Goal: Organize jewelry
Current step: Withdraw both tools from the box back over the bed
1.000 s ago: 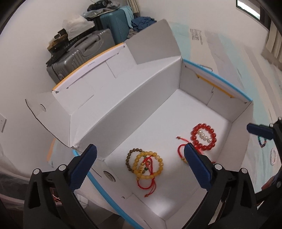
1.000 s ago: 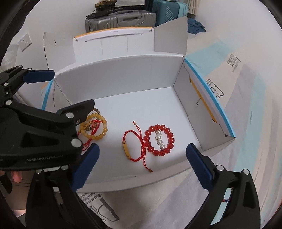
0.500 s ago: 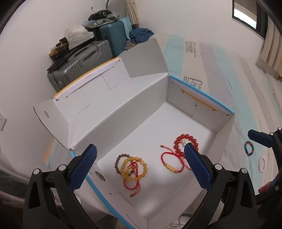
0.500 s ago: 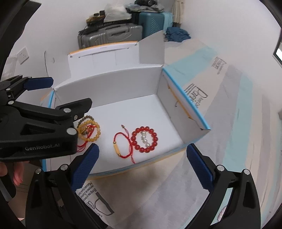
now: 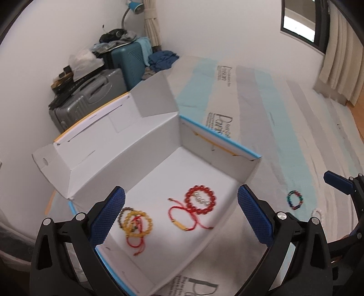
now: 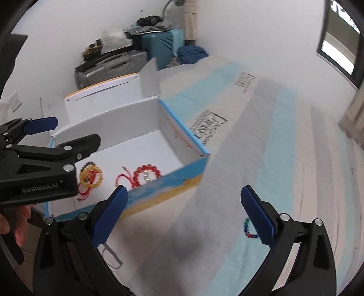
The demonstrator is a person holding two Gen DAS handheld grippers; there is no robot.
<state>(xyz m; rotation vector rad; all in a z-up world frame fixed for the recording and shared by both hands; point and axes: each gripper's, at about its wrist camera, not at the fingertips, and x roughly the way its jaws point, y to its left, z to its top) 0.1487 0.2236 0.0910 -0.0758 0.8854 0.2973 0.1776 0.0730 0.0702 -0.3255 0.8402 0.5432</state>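
An open white box (image 5: 127,159) (image 6: 113,123) lies on the bed. Inside are a red bead bracelet (image 5: 200,202) (image 6: 147,174) around white pearls, a red cord bracelet (image 5: 182,216) (image 6: 121,178), and a yellow bead bracelet (image 5: 136,222) (image 6: 92,176) over a brown one with red cord. A multicoloured bead bracelet (image 5: 295,200) (image 6: 249,228) and a white one (image 5: 317,213) lie on the bedsheet right of the box. My left gripper (image 5: 179,218) is open above the box. My right gripper (image 6: 182,218) is open above the sheet, its right finger (image 6: 257,214) partly hiding the multicoloured bracelet.
Grey suitcase (image 5: 86,95) and teal suitcase (image 5: 129,59) with clutter stand against the wall behind the box. The striped bedsheet (image 5: 261,109) extends right. A curtain (image 5: 341,57) and window (image 5: 298,20) are at the far right.
Both grippers have pulled back and swung right. The right gripper has left the box and now hangs over the sheet near the multicoloured bracelet. The jewelry in the box has not moved.
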